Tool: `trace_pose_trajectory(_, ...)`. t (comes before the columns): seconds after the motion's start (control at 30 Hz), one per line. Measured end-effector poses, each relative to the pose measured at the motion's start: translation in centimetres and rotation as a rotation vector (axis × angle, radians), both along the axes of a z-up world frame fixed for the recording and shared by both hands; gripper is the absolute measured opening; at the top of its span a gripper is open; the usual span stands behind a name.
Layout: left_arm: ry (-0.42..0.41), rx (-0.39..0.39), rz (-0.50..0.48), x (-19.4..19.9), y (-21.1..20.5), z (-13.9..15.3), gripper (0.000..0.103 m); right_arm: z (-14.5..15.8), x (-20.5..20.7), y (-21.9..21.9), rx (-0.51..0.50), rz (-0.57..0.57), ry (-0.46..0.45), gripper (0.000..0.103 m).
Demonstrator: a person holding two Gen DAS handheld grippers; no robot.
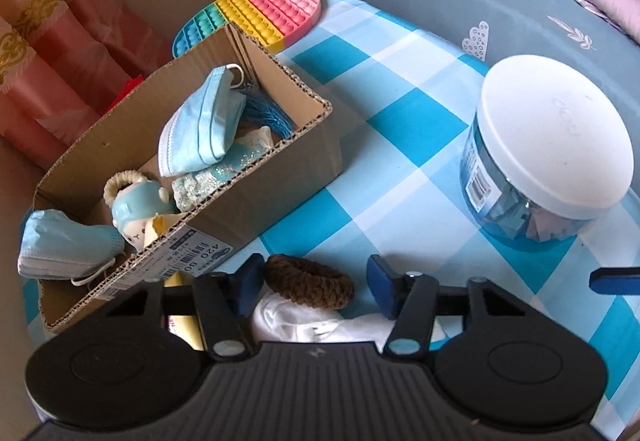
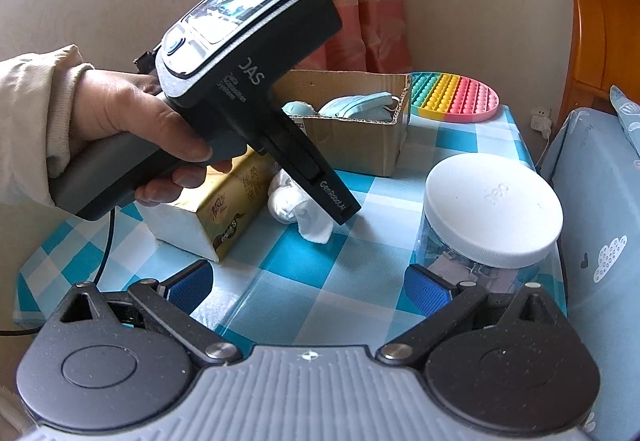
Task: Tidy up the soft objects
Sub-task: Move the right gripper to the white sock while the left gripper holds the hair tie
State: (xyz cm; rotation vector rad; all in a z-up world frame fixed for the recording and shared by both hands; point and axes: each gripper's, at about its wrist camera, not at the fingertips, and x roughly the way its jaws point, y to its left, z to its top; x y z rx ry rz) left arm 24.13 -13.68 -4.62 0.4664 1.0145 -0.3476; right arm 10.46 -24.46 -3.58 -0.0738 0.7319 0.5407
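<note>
The left gripper [image 1: 316, 281] pointed steeply down, its blue pads flanking a brown knitted hair tie [image 1: 310, 282] that lay on a bunched white cloth [image 1: 304, 325]. The left pad sat against the tie's edge, while the right pad stood clear of it, so nothing was pinched yet. The right gripper [image 2: 310, 287] hovered with jaws spread wide over bare checked tablecloth [image 2: 316, 281], holding nothing.

Just beside the cloth stood a yellow tissue pack [image 2: 224, 209], and past it a cardboard box [image 1: 256, 185] already holding blue face masks [image 1: 200, 125], a small plush doll [image 1: 132, 213] and glittery blue fabric. A white-lidded clear jar [image 1: 552, 137] stood well right, and a rainbow pop-it mat [image 1: 256, 13] lay behind the box.

The pick-up of the hair tie appeared to be in hand. Next, the pads would need to meet on it without snagging the cloth, then lift it to the box.
</note>
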Motion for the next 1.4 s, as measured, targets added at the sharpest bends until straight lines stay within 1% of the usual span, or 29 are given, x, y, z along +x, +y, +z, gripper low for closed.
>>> trace_pose_trajectory(0.03, 0.0, -0.001, 0.0, 0.0, 0.0, -0.1, 0.053, 0.0, 0.0, 0.0, 0.001, 0.001, 0.0, 0.103)
trace_pose_trajectory(0.13, -0.004, -0.009, 0.002, -0.1, 0.0, -0.1, 0.043, 0.1, 0.0, 0.0, 0.004, 0.006, -0.003, 0.103)
trace_pose_trajectory(0.3, -0.008, -0.026, 0.013, -0.3, 0.2, 0.1, 0.041, 0.1, 0.0, 0.2, -0.009, 0.007, -0.005, 0.103)
trace_pose_trajectory(0.4, -0.012, -0.052, 0.022, -0.4, 0.5, 0.6, 0.041, 0.0, 0.1, 0.3, -0.017, 0.008, -0.005, 0.103)
trace_pose_trajectory(0.67, -0.047, -0.112, 0.029, -1.6, 1.4, 2.7, 0.04, -0.4, 0.2, 0.5, -0.006, 0.024, -0.016, 0.103)
trace_pose_trajectory(0.73, -0.056, -0.129, 0.024, -2.1, 1.7, 3.3, 0.04, -0.5, 0.1, 0.7, -0.011, 0.028, -0.03, 0.099)
trace_pose_trajectory(0.8, -0.068, -0.142, 0.022, -2.7, 2.0, 4.0, 0.04, -0.5, 0.2, 1.1, -0.031, 0.031, -0.046, 0.09)
trace_pose_trajectory(0.87, -0.078, -0.155, 0.021, -3.3, 2.5, 4.6, 0.04, -0.5, 0.4, 1.6, -0.052, 0.038, -0.056, 0.086)
trace_pose_trajectory(0.93, -0.09, -0.166, 0.026, -3.7, 2.9, 5.2, 0.04, -0.5, 0.7, 2.1, -0.071, 0.053, -0.074, 0.085)
trace_pose_trajectory(1.03, -0.108, -0.18, 0.042, -4.3, 3.9, 6.1, 0.04, -0.7, 1.5, 3.3, -0.095, 0.08, -0.098, 0.081)
trace_pose_trajectory(1.13, -0.13, -0.21, 0.054, -4.7, 5.2, 7.1, 0.04, -0.9, 2.6, 4.7, -0.128, 0.108, -0.118, 0.079)
trace_pose_trajectory(1.2, -0.137, -0.228, 0.068, -4.7, 6.2, 7.6, 0.04, -1.2, 3.3, 5.7, -0.152, 0.119, -0.126, 0.076)
trace_pose_trajectory(1.3, -0.153, -0.24, 0.101, -4.7, 7.7, 8.3, 0.04, -1.6, 4.2, 6.7, -0.166, 0.135, -0.137, 0.075)
trace_pose_trajectory(1.4, -0.167, -0.245, 0.145, -4.5, 9.2, 8.7, 0.04, -2.0, 5.4, 7.5, -0.161, 0.152, -0.125, 0.07)
